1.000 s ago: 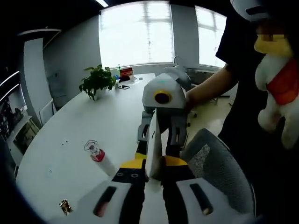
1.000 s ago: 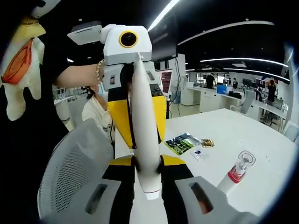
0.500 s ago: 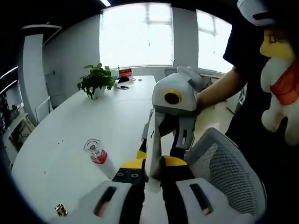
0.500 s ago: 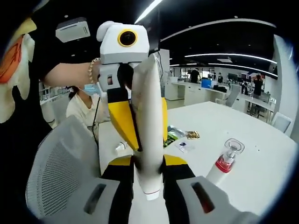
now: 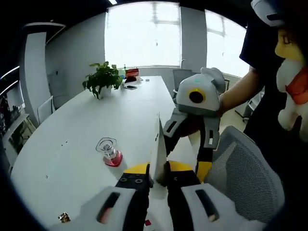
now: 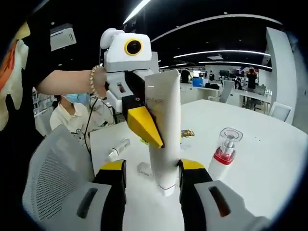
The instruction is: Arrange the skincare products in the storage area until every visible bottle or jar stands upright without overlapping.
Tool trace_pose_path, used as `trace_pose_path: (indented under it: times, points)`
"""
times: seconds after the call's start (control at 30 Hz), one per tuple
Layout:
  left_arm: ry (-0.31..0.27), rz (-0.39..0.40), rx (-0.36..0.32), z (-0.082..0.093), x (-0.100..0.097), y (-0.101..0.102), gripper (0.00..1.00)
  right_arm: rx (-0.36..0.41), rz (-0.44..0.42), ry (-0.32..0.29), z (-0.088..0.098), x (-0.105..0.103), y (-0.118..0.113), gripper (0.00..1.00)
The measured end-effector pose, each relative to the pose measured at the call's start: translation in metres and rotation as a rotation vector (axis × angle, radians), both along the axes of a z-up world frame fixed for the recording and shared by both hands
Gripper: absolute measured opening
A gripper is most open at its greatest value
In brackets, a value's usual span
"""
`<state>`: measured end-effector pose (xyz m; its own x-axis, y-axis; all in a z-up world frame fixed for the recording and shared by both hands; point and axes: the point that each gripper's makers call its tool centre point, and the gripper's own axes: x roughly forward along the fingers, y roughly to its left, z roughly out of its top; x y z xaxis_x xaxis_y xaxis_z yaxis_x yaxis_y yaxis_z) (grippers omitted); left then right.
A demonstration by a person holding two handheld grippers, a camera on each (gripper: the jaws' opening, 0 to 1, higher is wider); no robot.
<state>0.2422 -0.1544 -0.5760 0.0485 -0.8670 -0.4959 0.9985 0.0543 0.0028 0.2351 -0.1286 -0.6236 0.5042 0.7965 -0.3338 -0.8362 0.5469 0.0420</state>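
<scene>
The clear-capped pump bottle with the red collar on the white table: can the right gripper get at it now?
Probably yes. The right gripper stands open around the white tube, which the left gripper holds, and the clear-capped pump bottle with the red collar stands apart on bare white table.

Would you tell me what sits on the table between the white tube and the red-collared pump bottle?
Nothing: in the right gripper view, bare white table separates the white tube from the pump bottle.

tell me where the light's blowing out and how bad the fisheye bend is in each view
Left gripper view: the windows behind the potted plant are blown out white, and the white table curves strongly. Right gripper view: dimmer room, ceiling light strips arc across the top, and the white tube is sharp.
</scene>
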Motion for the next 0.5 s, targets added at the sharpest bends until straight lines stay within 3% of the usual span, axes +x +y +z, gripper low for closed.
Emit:
trace_pose_path:
  times: [0.5]
  points:
    - [-0.029,0.052,0.031,-0.026,0.062,0.011,0.10,0.006,-0.138,0.058,-0.020,0.000,-0.021,0.67]
